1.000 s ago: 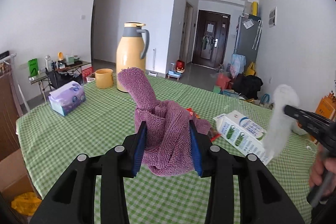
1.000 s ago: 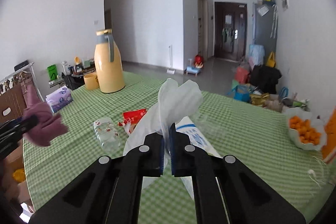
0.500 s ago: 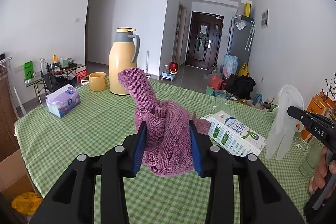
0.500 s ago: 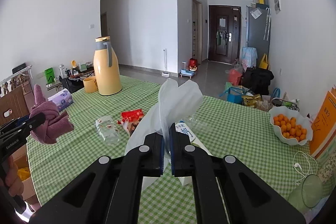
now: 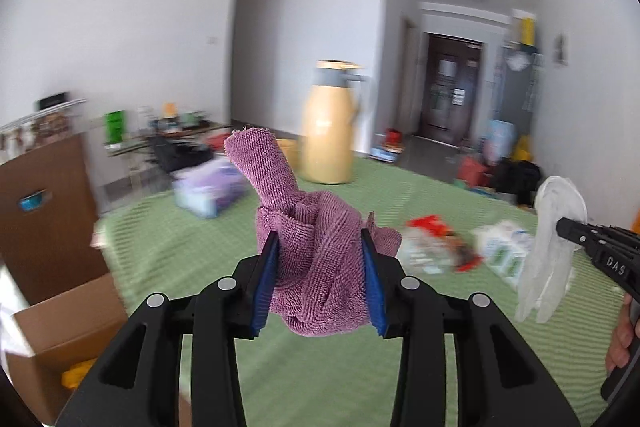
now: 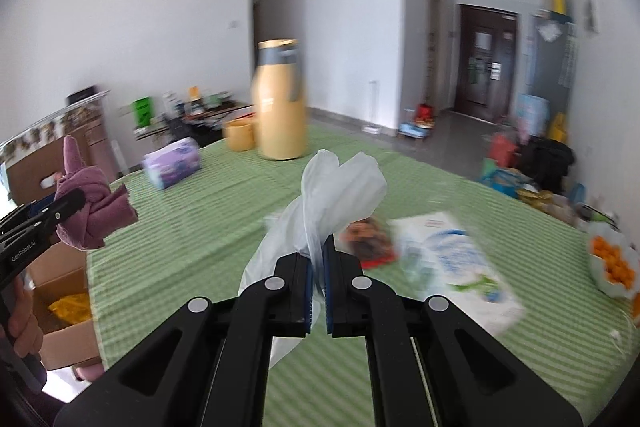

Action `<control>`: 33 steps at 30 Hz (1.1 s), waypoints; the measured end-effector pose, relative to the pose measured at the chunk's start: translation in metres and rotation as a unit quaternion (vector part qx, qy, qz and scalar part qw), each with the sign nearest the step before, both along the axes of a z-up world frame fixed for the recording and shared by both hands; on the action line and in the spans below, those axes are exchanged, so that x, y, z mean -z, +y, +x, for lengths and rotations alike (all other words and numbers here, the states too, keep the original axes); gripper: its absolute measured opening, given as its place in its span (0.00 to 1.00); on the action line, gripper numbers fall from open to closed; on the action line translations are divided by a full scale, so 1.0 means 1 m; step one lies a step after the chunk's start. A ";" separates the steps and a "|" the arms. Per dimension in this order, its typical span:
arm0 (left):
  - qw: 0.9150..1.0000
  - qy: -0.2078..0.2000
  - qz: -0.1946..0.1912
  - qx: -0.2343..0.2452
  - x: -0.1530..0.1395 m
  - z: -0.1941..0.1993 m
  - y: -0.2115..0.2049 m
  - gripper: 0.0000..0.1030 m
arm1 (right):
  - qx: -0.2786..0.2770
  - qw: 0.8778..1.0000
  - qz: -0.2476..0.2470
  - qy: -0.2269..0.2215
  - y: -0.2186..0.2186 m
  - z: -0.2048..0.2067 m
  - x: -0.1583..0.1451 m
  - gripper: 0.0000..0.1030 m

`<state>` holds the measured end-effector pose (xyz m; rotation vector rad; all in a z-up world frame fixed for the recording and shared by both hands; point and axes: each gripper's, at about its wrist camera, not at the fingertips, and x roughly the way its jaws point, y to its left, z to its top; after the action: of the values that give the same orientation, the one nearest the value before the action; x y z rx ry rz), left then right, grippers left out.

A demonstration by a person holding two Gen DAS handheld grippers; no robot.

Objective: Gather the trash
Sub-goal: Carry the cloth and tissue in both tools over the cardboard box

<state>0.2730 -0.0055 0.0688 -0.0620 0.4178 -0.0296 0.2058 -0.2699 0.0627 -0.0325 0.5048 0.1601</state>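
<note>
Both cameras have swung left since half a second ago, so the yellow thermos now sits nearer centre and the tabletop smears with motion blur. Your left gripper (image 5: 320, 267) is clenched on a purple cloth (image 5: 316, 255), its blue pads pressing both flanks of the bundle while one rolled end pokes up above the fingers. Your right gripper (image 6: 318, 279) is clamped tight on a thin white plastic bag (image 6: 336, 187); the bag's top bunches above the jaws and its body hangs below them, off the table. From the left camera you see that bag (image 5: 552, 227) dangling from the right gripper at the frame's right edge, and from the right camera the cloth (image 6: 92, 207) shows at far left, held above the table's edge. Below and left of the table stands an open cardboard box (image 6: 64, 291) with something yellow inside. On the green checked tablecloth (image 6: 200, 235), beyond the bag, lies the trash: a red wrapper (image 6: 370, 239) touching a crushed clear bottle, blurred, and just right of it a white and blue carton (image 6: 452, 259) lying flat. Farther left rests a purple tissue pack (image 6: 172, 163). At the far edge stand the yellow thermos (image 6: 280, 103) and a small yellow cup (image 6: 239, 135) just beside it. A bowl of oranges (image 6: 612, 263) sits at the right edge.
</note>
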 end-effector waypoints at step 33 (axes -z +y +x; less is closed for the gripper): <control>0.885 0.303 -0.170 -0.311 0.158 -0.105 0.395 0.37 | -0.374 0.889 -0.123 0.233 0.481 0.036 0.119 0.04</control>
<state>0.1678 0.3892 -0.0890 -0.5625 1.0018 0.5688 0.2422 0.2114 -0.0568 -0.4506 0.9768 0.8780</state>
